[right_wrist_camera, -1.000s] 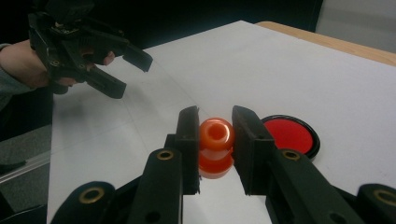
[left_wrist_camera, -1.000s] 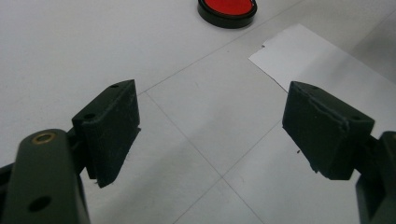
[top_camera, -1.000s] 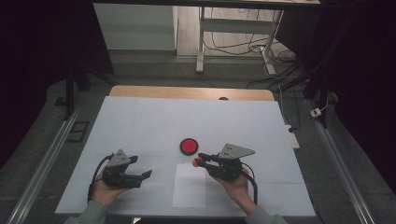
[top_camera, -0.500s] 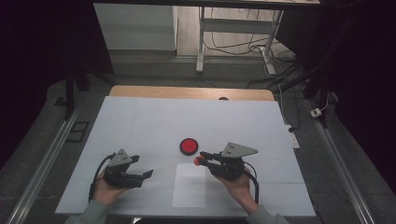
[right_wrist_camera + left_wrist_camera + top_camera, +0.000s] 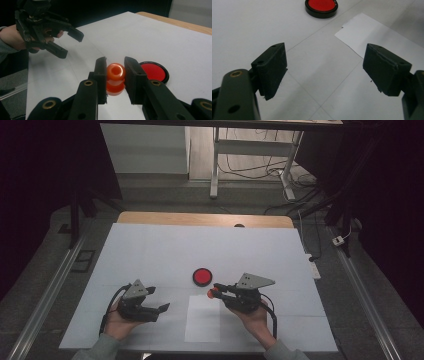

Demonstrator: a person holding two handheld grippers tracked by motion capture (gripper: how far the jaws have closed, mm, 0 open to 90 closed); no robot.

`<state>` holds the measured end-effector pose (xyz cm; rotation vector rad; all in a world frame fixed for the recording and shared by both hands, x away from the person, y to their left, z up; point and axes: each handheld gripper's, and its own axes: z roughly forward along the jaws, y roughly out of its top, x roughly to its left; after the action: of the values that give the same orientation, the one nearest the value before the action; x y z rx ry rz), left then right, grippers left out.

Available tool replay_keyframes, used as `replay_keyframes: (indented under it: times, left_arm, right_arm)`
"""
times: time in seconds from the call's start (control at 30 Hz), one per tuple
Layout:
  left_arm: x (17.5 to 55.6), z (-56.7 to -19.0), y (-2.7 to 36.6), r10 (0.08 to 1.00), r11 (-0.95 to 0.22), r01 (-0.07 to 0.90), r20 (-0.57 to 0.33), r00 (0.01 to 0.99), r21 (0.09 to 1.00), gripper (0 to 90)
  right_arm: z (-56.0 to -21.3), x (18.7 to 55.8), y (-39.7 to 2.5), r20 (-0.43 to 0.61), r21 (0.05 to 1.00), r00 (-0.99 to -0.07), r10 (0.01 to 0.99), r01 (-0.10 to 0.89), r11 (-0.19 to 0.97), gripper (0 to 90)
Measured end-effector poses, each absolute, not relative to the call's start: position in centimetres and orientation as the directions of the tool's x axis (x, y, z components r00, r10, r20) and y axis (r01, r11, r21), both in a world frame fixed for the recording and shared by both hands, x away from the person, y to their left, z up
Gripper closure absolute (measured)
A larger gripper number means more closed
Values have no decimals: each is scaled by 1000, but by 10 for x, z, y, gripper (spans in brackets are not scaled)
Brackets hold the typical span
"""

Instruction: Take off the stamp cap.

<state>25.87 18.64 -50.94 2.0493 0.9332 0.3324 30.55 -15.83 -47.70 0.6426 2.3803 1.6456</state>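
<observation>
White covering lies over the table (image 5: pixel 150 250), with a strip of bare wood at the far edge and dark floor with cables behind it. On the near side a sheet of white paper (image 5: pixel 202 319) lies flat between the two hands. Just beyond its far edge sits a red disc with a black rim (image 5: pixel 202 276).

At the right, the right gripper (image 5: pixel 214 292) points toward the left, and its two black jaws are pinching a small orange spool (image 5: pixel 115 75) from both sides. In the right gripper view the spool has a rounded top with a hole in the middle and a wider flange below. It is near the far right corner of the paper, just beside the red disc on its near right side. If the spool touches the table, I cannot tell.

At the left, the left gripper (image 5: pixel 164 307) is near the left edge of the paper. Its jaws are spread wide apart, with nothing between them.
</observation>
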Motion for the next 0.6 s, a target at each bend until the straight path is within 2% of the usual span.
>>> replay_keyframes:
  times: [0.6]
  left_arm:
    - [267,-500,158,676,-420,437,-47,735,795,215]
  right_arm:
    - [-475,304,-160,95,926,-892,443,242,288,720]
